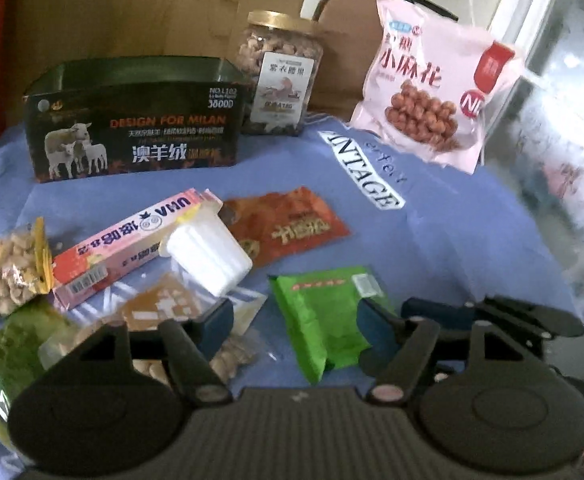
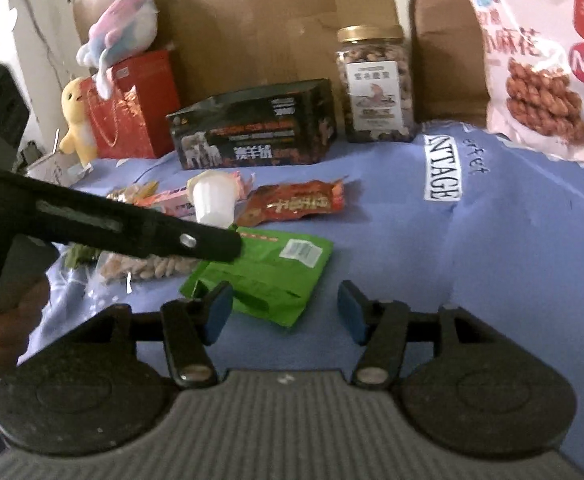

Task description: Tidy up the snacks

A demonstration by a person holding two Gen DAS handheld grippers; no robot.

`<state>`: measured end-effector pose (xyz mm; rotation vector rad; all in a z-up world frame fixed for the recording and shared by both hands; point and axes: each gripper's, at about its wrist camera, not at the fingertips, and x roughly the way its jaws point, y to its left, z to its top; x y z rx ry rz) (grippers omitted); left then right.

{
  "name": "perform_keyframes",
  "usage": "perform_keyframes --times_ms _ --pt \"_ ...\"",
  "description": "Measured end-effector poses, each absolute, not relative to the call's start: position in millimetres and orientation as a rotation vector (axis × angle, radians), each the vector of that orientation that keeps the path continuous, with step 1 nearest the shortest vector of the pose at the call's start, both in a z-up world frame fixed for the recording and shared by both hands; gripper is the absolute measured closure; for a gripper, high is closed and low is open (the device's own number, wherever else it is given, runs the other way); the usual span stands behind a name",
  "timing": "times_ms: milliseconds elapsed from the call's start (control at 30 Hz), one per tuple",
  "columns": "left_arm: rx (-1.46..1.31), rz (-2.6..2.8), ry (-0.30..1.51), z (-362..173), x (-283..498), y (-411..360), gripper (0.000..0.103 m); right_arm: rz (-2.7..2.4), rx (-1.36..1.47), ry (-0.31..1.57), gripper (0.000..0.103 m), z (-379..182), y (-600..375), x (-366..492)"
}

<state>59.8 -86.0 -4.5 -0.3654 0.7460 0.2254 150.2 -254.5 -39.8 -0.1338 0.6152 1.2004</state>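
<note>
Snacks lie on a blue cloth [image 1: 432, 240]. A green packet [image 1: 324, 312] lies flat right in front of my left gripper [image 1: 296, 320], whose jaws stand open with the packet's near end between them, not pinched. Left of it are a white cup [image 1: 207, 256], a long pink box [image 1: 123, 240], a red-orange packet [image 1: 292, 224] and a bag of nuts [image 1: 3, 272]. My right gripper [image 2: 285, 312] is open and empty over the cloth, its left finger beside the green packet [image 2: 267, 268]. The left gripper [image 2: 215, 246] reaches in from the left above that packet.
At the back stand a dark open box with sheep on it [image 1: 131, 120], a jar of nuts [image 1: 279, 76] and a big pink snack bag [image 1: 432, 80]. A red gift bag [image 2: 139, 104], plush toys [image 2: 119, 28] and cardboard [image 2: 251, 20] line the far left.
</note>
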Motion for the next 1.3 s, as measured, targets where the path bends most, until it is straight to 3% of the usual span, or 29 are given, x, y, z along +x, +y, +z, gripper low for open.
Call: perform_keyframes --times_ms 333,400,467,633,733,800,967,1033,1167,1267,1300 --pt "-0.302 0.265 0.748 -5 62 -98 0.033 1.169 -0.230 0.528 0.040 -42 -250 128" --pt "-0.298 0.261 0.747 -6 61 -99 0.033 1.167 -0.234 0.524 0.043 -42 -250 129" --pt "-0.294 0.249 0.747 -6 59 -98 0.034 1.155 -0.235 0.511 0.054 -41 -251 121" --pt "-0.293 0.245 0.736 -7 57 -102 0.039 1.157 -0.223 0.511 0.057 -40 -253 119" --pt "-0.297 0.226 0.730 -6 55 -104 0.051 1.151 -0.209 0.516 0.057 -38 -255 115" --pt "-0.303 0.201 0.727 -5 53 -105 0.065 1.153 -0.206 0.510 0.057 -36 -257 112" --pt "-0.336 0.073 0.701 2 35 -109 0.078 1.216 -0.226 0.482 0.068 -27 -260 95" --pt "-0.351 0.051 0.679 5 20 -107 0.082 1.254 -0.251 0.458 0.067 -21 -259 83" --pt "-0.359 0.071 0.628 16 -14 -94 0.076 1.341 -0.245 0.448 0.064 -13 -261 74" --pt "-0.384 0.084 0.607 24 -23 -84 0.070 1.302 -0.238 0.426 0.044 -11 -265 81" --pt "-0.398 0.084 0.609 24 -21 -82 0.068 1.268 -0.242 0.420 0.042 -12 -265 82"
